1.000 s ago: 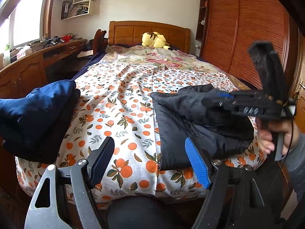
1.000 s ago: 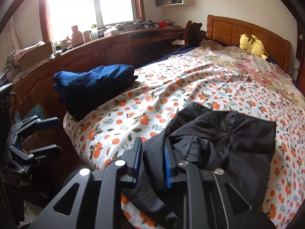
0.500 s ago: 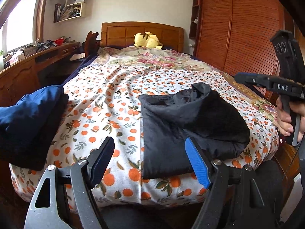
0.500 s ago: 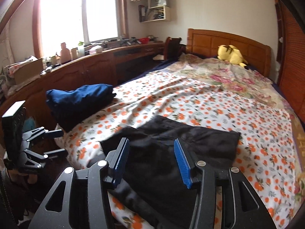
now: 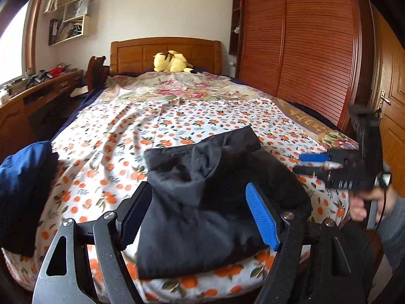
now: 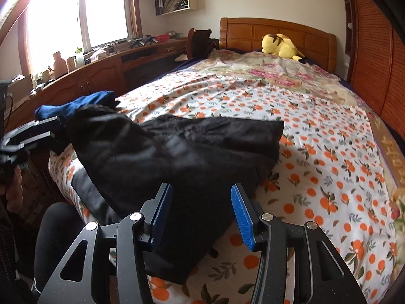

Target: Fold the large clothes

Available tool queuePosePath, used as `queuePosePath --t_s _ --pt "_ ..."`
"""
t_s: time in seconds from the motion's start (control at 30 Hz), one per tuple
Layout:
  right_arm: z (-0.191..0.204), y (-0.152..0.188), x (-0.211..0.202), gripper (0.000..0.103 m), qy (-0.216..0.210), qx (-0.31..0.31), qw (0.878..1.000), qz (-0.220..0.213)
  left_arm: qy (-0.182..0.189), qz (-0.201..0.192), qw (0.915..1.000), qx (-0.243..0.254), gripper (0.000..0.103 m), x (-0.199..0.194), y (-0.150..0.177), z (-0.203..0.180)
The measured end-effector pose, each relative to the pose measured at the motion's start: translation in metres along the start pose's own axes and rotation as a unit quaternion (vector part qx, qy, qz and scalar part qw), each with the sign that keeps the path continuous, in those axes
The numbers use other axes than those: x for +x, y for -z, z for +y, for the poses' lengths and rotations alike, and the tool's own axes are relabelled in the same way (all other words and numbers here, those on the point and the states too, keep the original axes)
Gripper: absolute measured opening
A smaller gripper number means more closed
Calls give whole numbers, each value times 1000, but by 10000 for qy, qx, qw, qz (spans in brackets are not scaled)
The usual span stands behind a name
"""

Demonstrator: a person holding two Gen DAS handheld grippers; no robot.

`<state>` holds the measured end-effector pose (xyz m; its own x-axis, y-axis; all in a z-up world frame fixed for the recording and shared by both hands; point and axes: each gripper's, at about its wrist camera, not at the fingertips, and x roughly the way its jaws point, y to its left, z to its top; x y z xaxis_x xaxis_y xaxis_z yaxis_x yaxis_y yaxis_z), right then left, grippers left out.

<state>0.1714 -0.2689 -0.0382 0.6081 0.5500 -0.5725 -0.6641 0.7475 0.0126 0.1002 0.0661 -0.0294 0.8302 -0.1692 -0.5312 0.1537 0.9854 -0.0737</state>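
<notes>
Both our grippers, left gripper and right gripper, gape wide and empty above the black garment; blue clothes lie left of it

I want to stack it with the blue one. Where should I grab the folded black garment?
Probably the black garment by its near edge overhanging the bed's foot, one open gripper at each near corner, coming from the foot side; the far end lies flat on the bedsheet.
</notes>
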Motion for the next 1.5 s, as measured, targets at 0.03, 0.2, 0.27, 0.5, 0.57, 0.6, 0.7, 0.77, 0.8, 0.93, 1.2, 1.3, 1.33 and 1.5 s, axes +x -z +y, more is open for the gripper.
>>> queuePosePath --t_s 0.03,0.2,0.27,0.5,0.57,0.6,0.7,0.77,0.8,0.93,1.2,1.3,1.33,1.5 --pt "-1 5 2 51 -19 14 10000 37 28 20 10000 0 77 4 -2 -1" --pt "-15 2 4 51 -278 229 9993 27 86 240 9996 101 48 26 -3 -11" --pt "-17 -1 3 51 -354 255 9990 1 72 359 9993 114 11 32 -1 -12" --pt "-17 -10 7 46 -698 84 9974 -179 -246 67 9996 114 5 4 -3 -8" --pt "-12 -16 6 39 -910 1 9955 -246 -386 15 9992 58 5 -4 -1 1" --pt "-7 -20 6 37 -1019 -63 9944 -271 -466 20 9989 37 5 -6 2 6" --pt "10 -31 9 34 -1141 -330 9924 -335 -683 239 9972 -211 5 -3 22 33" --pt "22 -38 12 34 -1210 -478 9909 -334 -769 408 9957 -325 5 2 39 44" --pt "27 -39 14 34 -1232 -538 9904 -318 -785 463 9953 -340 5 4 44 46" --pt "36 -27 37 34 -1116 -713 9912 59 -731 637 9941 -484 5 11 65 52" --pt "30 3 59 34 -917 -785 9911 563 -648 818 9937 -418 5 21 82 43" --pt "31 -2 59 34 -881 -817 9910 589 -711 806 9934 -405 5 20 82 42" --pt "31 -3 58 34 -841 -856 9911 569 -698 776 9936 -440 5 18 81 43" --pt "36 -4 50 34 -963 -911 9901 453 -679 635 9946 -472 5 4 70 40"
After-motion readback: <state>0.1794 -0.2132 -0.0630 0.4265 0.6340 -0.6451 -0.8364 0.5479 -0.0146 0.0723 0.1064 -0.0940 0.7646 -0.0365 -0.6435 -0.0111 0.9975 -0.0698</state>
